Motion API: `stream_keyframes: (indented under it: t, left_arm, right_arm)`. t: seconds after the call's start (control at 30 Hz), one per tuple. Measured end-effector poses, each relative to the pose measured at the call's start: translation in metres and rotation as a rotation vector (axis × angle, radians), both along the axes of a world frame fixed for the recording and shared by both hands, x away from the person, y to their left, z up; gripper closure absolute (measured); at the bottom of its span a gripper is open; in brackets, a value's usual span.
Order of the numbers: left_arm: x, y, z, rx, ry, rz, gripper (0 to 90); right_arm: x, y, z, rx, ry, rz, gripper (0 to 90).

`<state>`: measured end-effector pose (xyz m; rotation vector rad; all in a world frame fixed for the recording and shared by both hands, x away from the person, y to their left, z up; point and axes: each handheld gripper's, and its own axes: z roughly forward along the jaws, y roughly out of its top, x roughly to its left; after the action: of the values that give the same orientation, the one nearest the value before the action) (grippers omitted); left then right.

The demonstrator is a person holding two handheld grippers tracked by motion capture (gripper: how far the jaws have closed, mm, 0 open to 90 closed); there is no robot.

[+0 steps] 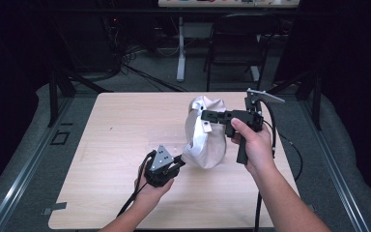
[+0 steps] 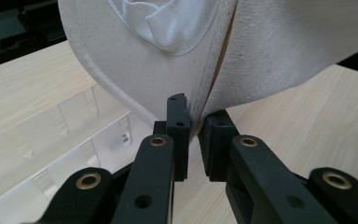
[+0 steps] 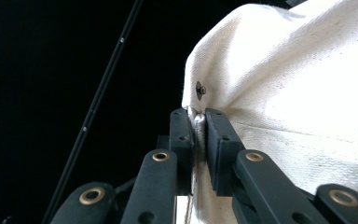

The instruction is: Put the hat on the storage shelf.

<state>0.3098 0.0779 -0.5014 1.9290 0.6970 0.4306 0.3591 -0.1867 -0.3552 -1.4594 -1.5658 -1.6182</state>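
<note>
A person at a pale wooden table [image 1: 125, 125] holds an off-white canvas bag [image 1: 207, 137] up between two hand-held grippers. The left gripper [image 1: 178, 163], low near the middle of the tabletop, has its black jaws clenched on the bag's bottom edge; the left gripper view shows the fabric [image 2: 261, 51] pinched in the narrow gap between the jaws, with a stitched hem and a white inner lining above. The right gripper [image 1: 206, 115], raised higher and aimed leftward, has its jaws closed on a fold at the bag's upper rim; in the right gripper view the cloth [image 3: 298, 93] is squeezed between the pads just beside a small metal stud [image 3: 199, 88]. The bag hangs between the two grips, its lower bulge close to or touching the tabletop, towards the table's right half. A clear plastic compartment tray [image 2: 51, 140] lies on the wood beside the left gripper. The table's left half and near edge lie bare; a black chair [image 1: 236, 43] and a white table leg [image 1: 180, 48] stand beyond the far edge.
</note>
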Motion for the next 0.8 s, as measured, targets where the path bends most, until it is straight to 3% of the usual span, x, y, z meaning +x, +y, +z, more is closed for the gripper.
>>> stream_keyframes:
  t: [0.2, 0.37, 0.8]
  left_arm:
    - [0.011, -0.001, -0.004, 0.008, -0.001, 0.025, 83.9]
    - [0.018, 0.000, -0.006, 0.005, -0.022, 0.009, 84.8]
    - [0.034, 0.005, -0.005, 0.003, -0.006, 0.005, 85.1]
  right_arm:
    - [0.006, 0.001, -0.011, -0.025, 0.011, 0.004, 82.1]
    - [0.013, 0.001, -0.019, -0.022, 0.029, -0.001, 82.2]
    - [0.022, 0.005, -0.029, -0.028, 0.039, -0.006, 82.2]
